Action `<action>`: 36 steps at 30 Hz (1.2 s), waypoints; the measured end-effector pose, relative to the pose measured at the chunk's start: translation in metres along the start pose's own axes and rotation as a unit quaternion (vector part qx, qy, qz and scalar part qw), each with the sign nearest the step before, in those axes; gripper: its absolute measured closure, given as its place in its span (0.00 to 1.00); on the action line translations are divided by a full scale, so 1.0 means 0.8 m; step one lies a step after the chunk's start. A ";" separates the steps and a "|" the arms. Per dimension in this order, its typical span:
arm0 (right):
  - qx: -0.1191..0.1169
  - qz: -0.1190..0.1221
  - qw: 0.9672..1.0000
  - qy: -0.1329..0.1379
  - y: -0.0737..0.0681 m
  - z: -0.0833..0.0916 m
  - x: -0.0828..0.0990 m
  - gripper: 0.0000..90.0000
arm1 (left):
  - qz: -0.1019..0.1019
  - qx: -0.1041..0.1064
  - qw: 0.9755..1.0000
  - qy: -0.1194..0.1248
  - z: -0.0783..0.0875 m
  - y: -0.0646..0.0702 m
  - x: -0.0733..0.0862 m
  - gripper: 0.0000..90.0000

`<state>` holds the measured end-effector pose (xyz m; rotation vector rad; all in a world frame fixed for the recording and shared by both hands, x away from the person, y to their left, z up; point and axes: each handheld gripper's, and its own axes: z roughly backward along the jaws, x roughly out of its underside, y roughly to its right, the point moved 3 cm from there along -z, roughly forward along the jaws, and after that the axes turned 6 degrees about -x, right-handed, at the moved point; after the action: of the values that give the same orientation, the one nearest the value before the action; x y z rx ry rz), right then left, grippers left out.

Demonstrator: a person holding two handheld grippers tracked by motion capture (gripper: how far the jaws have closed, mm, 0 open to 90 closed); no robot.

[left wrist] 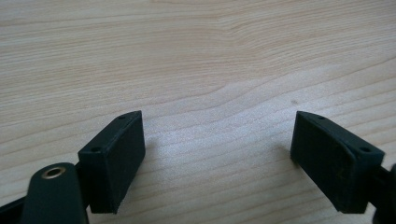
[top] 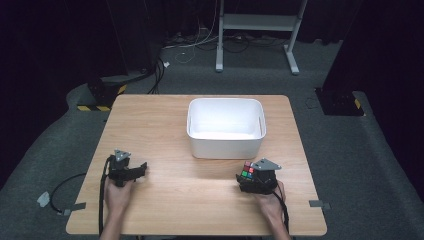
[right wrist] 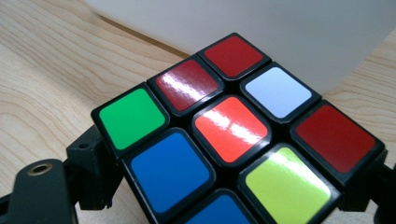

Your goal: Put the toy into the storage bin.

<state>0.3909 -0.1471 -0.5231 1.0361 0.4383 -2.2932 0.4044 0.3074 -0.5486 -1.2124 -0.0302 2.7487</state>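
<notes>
Right gripper (top: 252, 176) sits near the front right of the worktop (top: 200, 195), jaws clamped on a Rubik's cube (right wrist: 233, 135). In the right gripper view the cube sits between the two jaws, its face showing green, red, white, orange, blue and yellow-green stickers. From the high view the cube (top: 247, 170) is just in front of the white plastic bin (top: 225, 127), close to the bin's near wall but apart from it. Whether the cube rests on the wood or is slightly lifted, I cannot tell.

Left gripper (left wrist: 217, 154) is at the front left, well away from the cube, jaws wide apart with only bare wood grain between them. Idle.

Step in hand, as I judge it: carry the cube over the near rim and set it in the bin.

Notes for doing it well:
- Grip looks to be across two opposite side faces. Keep pressure steady; cube layers can twist, so avoid squeezing off-centre.
- Raise straight up first until the cube's underside is above the rim, then move forward. The wall is close, so a slanted path risks knocking it.
- Lower towards the middle of the bin floor before parting the jaws, rather than dropping from height.
- Keep the left gripper where it is, clear of the path.
</notes>
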 end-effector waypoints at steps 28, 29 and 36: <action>-0.028 -0.006 0.999 0.017 0.004 0.021 -0.018 0.17 | 0.000 0.000 1.000 0.000 0.000 0.000 0.000 0.20; -0.029 -0.006 0.999 0.016 0.004 0.021 -0.018 0.17 | 0.000 0.000 1.000 0.000 0.000 0.000 0.000 0.20; -0.028 -0.012 0.999 0.022 0.002 0.026 -0.021 0.17 | 0.000 0.000 1.000 0.000 0.000 0.000 0.000 0.20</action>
<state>0.3888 -0.1525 -0.4970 1.0613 0.5332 -2.2678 0.4043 0.3075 -0.5486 -1.2130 -0.0299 2.7489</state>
